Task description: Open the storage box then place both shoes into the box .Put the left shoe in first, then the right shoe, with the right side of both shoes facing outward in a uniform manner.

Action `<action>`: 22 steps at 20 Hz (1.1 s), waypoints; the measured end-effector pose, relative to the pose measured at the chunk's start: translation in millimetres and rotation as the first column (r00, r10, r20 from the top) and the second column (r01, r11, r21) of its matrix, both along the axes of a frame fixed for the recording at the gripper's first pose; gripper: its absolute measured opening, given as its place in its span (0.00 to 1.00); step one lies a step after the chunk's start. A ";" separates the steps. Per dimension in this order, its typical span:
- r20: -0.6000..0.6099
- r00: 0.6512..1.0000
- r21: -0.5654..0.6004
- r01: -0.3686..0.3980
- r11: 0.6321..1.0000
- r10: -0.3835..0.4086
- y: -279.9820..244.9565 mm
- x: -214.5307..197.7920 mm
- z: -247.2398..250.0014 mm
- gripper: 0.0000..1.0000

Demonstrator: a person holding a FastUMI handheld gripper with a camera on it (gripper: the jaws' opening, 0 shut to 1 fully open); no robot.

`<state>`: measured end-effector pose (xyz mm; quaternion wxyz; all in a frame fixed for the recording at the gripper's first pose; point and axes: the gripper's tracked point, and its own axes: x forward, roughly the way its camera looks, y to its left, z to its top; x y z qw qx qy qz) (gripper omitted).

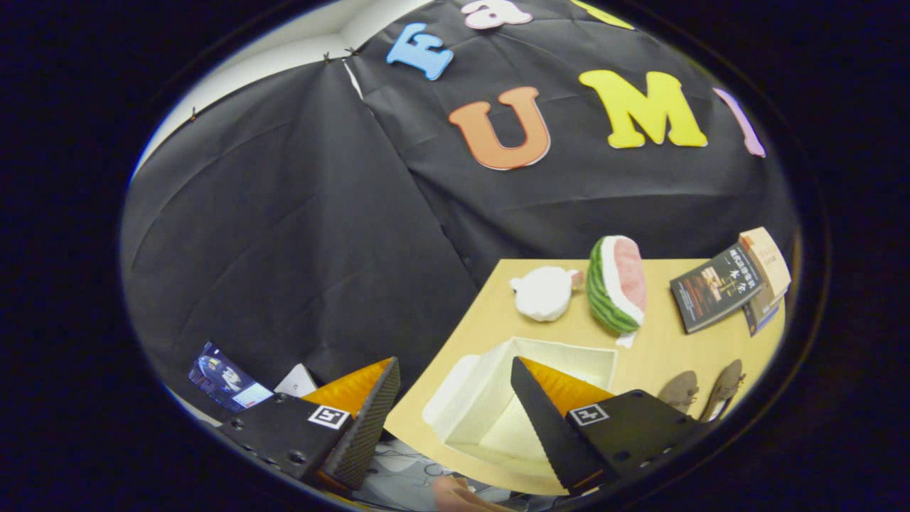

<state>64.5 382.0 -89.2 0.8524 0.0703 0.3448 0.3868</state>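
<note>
Your claw [455, 398] stands wide open with nothing in it, its two dark fingers splayed well apart. The white storage box [498, 405] lies on the worktop [661, 348] just ahead, between the fingers and partly behind the right one, and its hollow already faces you, so I judge the opening step done or nearly done. The pair of brown shoes [700, 390] lies at about four o'clock from the box, just beyond the right finger. Swing right and low toward them. From here you cannot tell left shoe from right, so check before you grip. Take the left one across its middle, so that it hangs level. Keep clear of the watermelon-slice toy [617, 284] and white plush [544, 291] at twelve o'clock of the box, and the books [732, 284] at two.
</note>
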 end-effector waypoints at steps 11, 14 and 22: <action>-0.089 0.955 -0.276 0.250 0.928 -0.283 -215.7 81.2 -151.9 0.96; -0.121 0.940 -0.373 0.256 0.892 -0.320 -255.6 87.1 -204.2 0.96; -0.172 0.918 -0.538 0.217 0.814 -0.358 -294.7 96.4 -296.8 0.96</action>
